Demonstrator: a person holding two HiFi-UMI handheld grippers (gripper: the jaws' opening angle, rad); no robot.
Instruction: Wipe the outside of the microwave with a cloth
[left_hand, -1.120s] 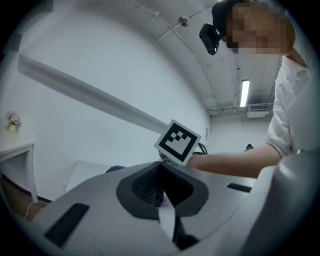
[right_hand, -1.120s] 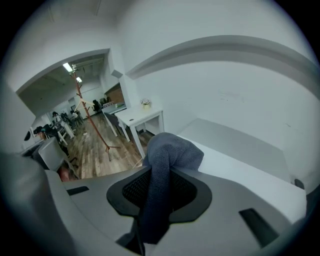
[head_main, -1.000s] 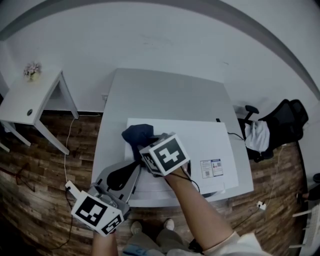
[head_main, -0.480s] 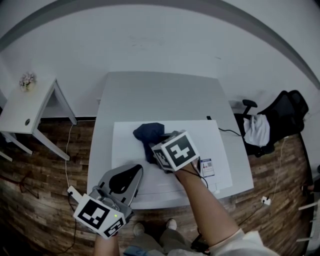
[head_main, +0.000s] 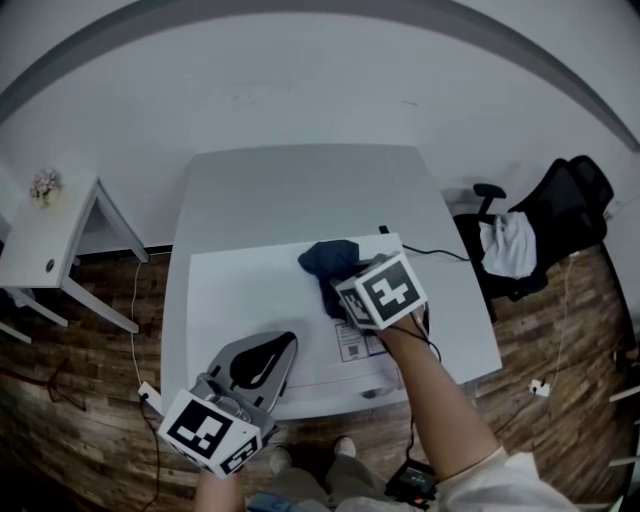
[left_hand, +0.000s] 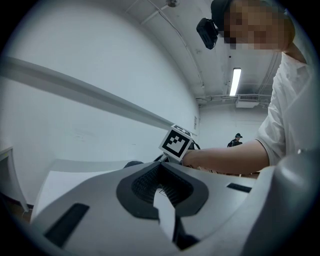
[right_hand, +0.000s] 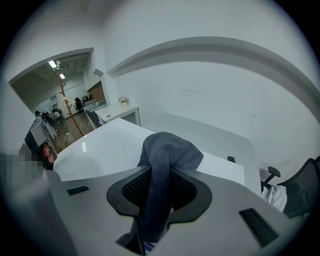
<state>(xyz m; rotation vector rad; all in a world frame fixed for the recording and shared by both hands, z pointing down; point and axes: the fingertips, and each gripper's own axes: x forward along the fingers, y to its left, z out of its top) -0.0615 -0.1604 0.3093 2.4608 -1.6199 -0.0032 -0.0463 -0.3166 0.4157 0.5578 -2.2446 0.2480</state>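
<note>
Grey table (head_main: 300, 190) carries the white microwave (head_main: 250, 290); top looks mid-wipe, front and sides likely left. Cloth (head_main: 330, 262) sits near the top's back right corner, clenched in right gripper (head_main: 338, 288). Left gripper (head_main: 272, 352) is pressed closed on nothing at the front edge.

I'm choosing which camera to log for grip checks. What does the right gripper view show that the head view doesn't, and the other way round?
Only the right gripper view: the cloth pinched between the right gripper jaws, and a corridor with people at far left.
Only the head view: the left gripper, held off the microwave's near edge, and the person's forearm.
Both: the cloth resting on the white microwave top, the side table with flowers, and the office chair.
</note>
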